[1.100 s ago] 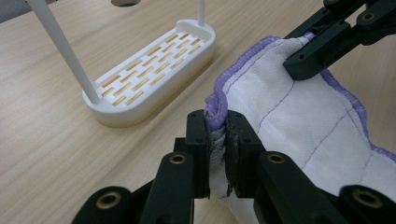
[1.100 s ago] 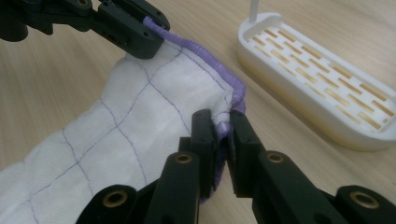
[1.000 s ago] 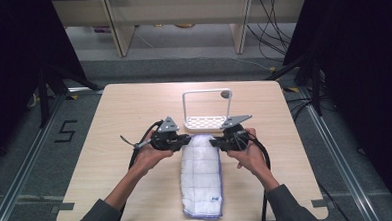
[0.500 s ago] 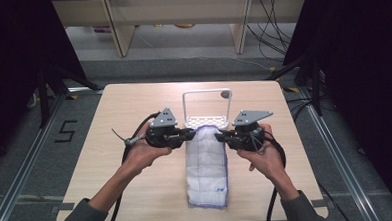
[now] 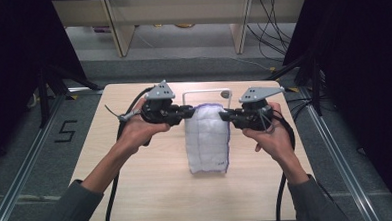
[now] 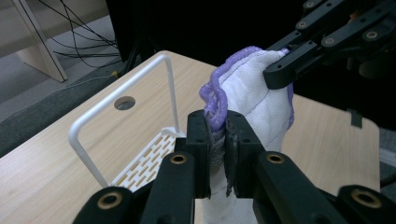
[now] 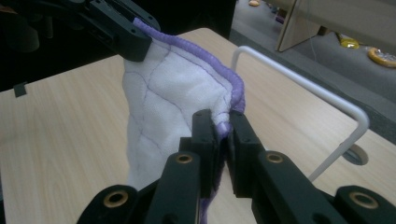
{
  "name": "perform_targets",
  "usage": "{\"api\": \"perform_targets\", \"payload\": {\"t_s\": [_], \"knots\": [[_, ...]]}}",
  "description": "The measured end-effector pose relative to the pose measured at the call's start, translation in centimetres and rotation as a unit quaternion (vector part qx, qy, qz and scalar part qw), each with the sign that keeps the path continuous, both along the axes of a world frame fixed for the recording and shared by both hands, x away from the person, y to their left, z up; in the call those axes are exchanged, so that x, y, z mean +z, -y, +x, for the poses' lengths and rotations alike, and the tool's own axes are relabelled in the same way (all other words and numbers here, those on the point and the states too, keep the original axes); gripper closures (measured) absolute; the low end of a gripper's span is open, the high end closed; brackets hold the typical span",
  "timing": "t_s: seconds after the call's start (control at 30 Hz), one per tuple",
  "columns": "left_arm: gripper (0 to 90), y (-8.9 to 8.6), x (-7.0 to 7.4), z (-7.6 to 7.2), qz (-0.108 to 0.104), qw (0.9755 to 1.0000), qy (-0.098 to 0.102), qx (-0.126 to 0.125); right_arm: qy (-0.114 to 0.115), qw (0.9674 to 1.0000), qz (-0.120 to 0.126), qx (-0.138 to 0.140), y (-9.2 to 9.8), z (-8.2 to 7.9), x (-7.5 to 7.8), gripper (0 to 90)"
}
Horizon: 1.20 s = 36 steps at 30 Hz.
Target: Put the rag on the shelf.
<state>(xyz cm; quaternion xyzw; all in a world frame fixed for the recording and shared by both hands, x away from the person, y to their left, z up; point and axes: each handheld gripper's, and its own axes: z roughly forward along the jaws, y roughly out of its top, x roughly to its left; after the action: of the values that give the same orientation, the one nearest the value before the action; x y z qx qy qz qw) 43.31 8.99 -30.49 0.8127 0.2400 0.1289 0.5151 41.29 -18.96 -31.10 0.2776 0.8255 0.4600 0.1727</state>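
Observation:
A white quilted cloth with purple edging [image 5: 206,138] hangs over the middle of the table, held up by its two top corners. My left gripper [image 5: 188,111] is shut on the cloth's left top corner [image 6: 216,122]. My right gripper [image 5: 223,116] is shut on the right top corner [image 7: 225,122]. The cloth's lower end rests on the wooden table [image 5: 137,183]. In the left gripper view the other gripper's jaws pinch the far corner of the cloth [image 6: 261,88]; the right gripper view shows the cloth [image 7: 163,107] likewise.
A white wire rack [image 5: 203,92] with a slotted base [image 6: 144,161] stands just behind the cloth near the table's far edge. A round hole [image 6: 124,102] is in the tabletop by the rack. Black cables trail from both grippers toward the person.
Both grippers have risen and moved away from the person, lifting the cloth from lying flat on the table until it hangs with just its lower end on the table.

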Motion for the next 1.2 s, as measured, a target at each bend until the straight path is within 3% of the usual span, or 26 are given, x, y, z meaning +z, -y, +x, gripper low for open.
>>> {"api": "perform_targets", "payload": {"t_s": [0.23,0.27,0.37,0.4,0.63,0.9,1.07,1.1,1.2], "knots": [[80.8,-0.2,2.8,1.8,-0.002,0.9998,0.014,0.017,0.006,0.9999,0.001,-0.011,-0.1,1.9,3.0,83.2],[80.8,-0.2,3.1,2.0,-0.003,0.9997,0.017,0.018,0.017,0.9998,0.001,-0.01,-0.2,2.3,3.5,83.2],[80.9,-0.3,4.2,2.7,-0.015,0.9993,0.016,0.029,0.012,0.9998,0.006,-0.017,-0.2,3.0,4.4,83.2],[80.9,-0.3,4.5,2.9,-0.016,0.9992,0.02,0.032,0.023,0.9995,0.01,-0.02,-0.3,3.4,4.7,83.2],[80.9,-0.1,6.4,4.9,-0.021,0.9979,0.031,0.053,0.027,0.9992,0.017,-0.026,-0.5,5.4,6.3,83.1],[80.9,0.7,7.0,6.9,-0.024,0.9964,0.038,0.071,0.026,0.9982,0.032,-0.044,-0.2,7.7,7.1,83.1],[80.9,1.2,6.9,8.3,-0.022,0.9954,0.041,0.084,0.032,0.9977,0.026,-0.054,-0.1,9.1,7.1,82.9],[80.9,1.2,6.9,8.4,-0.022,0.9952,0.042,0.086,0.02,0.9975,0.034,-0.058,-0.1,9.3,7.0,82.9],[80.8,1.2,6.6,9.4,-0.036,0.9941,0.038,0.095,0.02,0.9973,0.034,-0.063,-0.2,10.1,6.9,82.9]]}}
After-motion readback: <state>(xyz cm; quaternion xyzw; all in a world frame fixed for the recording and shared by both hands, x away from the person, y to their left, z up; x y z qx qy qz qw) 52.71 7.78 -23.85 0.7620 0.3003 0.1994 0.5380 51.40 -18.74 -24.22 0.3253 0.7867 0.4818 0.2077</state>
